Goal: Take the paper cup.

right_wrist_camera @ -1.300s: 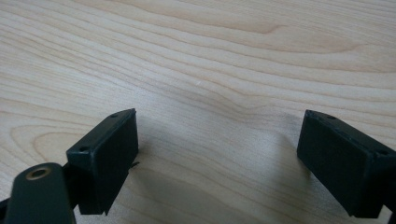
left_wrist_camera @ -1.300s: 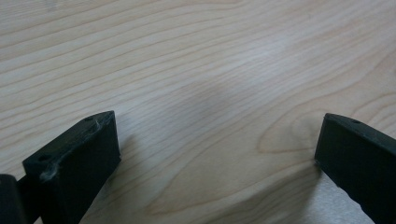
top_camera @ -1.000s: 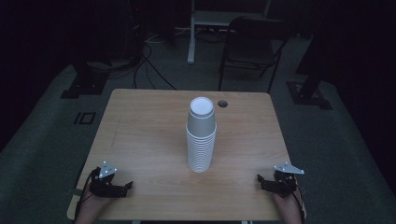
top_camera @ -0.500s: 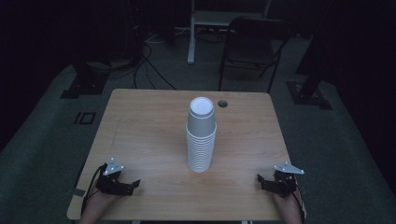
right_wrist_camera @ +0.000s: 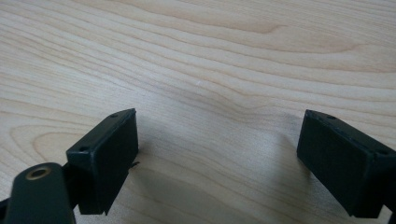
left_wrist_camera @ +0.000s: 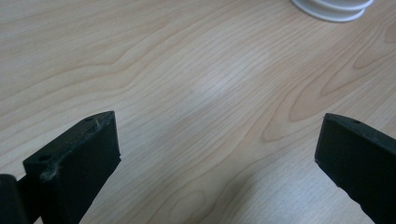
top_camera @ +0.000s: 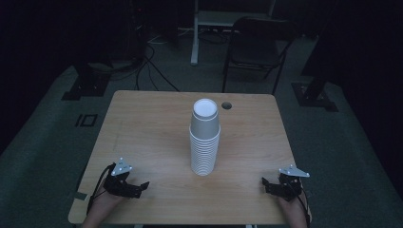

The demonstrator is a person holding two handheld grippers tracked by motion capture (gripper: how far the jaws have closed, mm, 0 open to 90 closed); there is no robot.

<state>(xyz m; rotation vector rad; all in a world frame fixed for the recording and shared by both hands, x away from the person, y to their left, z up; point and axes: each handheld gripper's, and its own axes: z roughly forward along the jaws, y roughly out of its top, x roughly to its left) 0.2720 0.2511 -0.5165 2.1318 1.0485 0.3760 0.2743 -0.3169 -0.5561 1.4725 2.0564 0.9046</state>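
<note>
White cup stack [top_camera: 205,137], between spread jaws

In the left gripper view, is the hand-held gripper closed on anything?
No: the left hand-held gripper has its two black jaws wide apart with bare light wooden table between them, the stack of white paper cups far ahead.

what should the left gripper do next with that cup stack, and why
Probably ease the left gripper forward toward the stack of white cups. Its jaws are open with bare table between them, and the stack's base sits ahead at the top right of the left gripper view, not yet within reach.
</note>
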